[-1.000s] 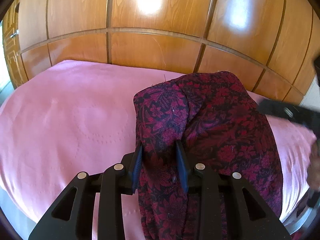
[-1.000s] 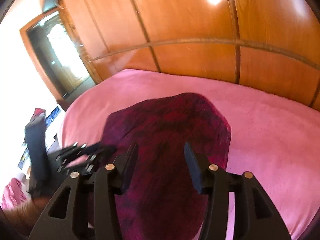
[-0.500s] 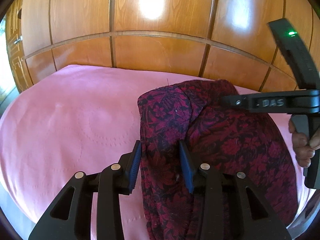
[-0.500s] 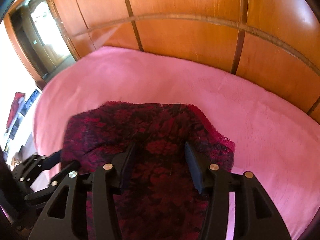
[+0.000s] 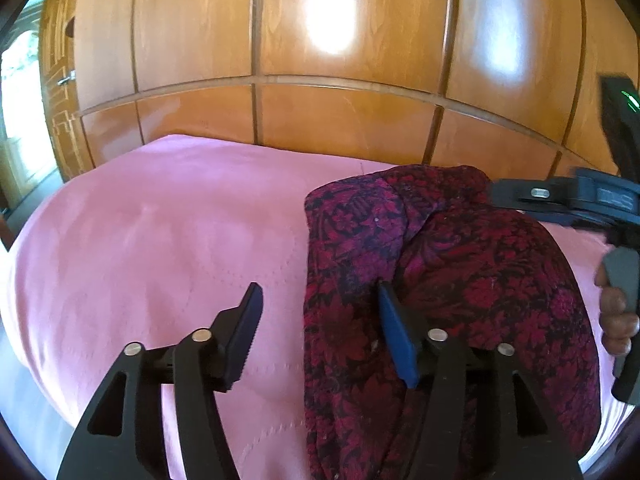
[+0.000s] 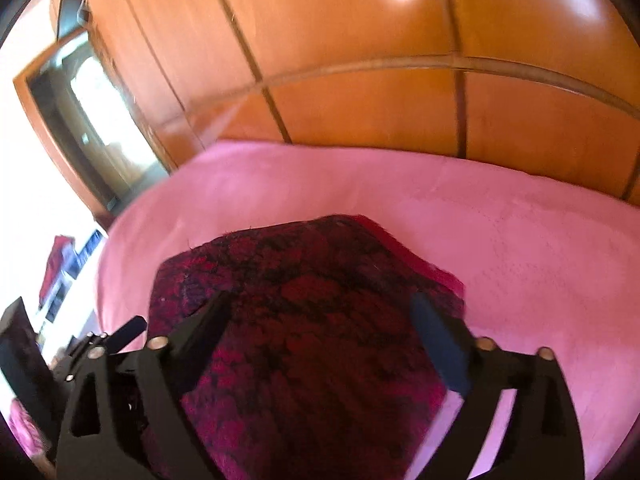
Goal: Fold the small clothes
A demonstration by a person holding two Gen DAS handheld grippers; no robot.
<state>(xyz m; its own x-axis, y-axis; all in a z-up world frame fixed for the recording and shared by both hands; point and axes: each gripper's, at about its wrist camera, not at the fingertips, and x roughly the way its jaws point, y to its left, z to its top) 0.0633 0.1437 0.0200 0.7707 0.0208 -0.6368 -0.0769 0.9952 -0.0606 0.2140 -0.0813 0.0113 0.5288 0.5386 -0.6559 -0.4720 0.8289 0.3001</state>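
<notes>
Wooden panels (image 5: 328, 128) with bright light spots fill the background in both views, and below them lies a pink bedspread (image 5: 160, 240), smooth, with faint stitched lines. At the far left of the right wrist view a door frame (image 6: 60, 128) stands beside the panels.

On the bedspread lies the garment (image 5: 460, 280), a dark cloth with a red flower pattern, folded into a thick heap on the right part of the bed as the left wrist view shows it. Its left edge runs almost straight toward the camera.

The left gripper (image 5: 320, 332) has just been opening. Its jaws are spread now: the left finger stands over the bare bedspread, apart from the cloth, and the right finger with the blue pad rests on the garment. The cloth edge is between them, but they do not pinch it.

The right gripper (image 6: 320, 344) has also just been opening and its jaws stand very wide. The garment (image 6: 312, 320) lies under and between them, not squeezed. This view is blurred. In the left wrist view the right gripper (image 5: 580, 200) shows at the right edge, with a hand (image 5: 618, 320) on its handle.
</notes>
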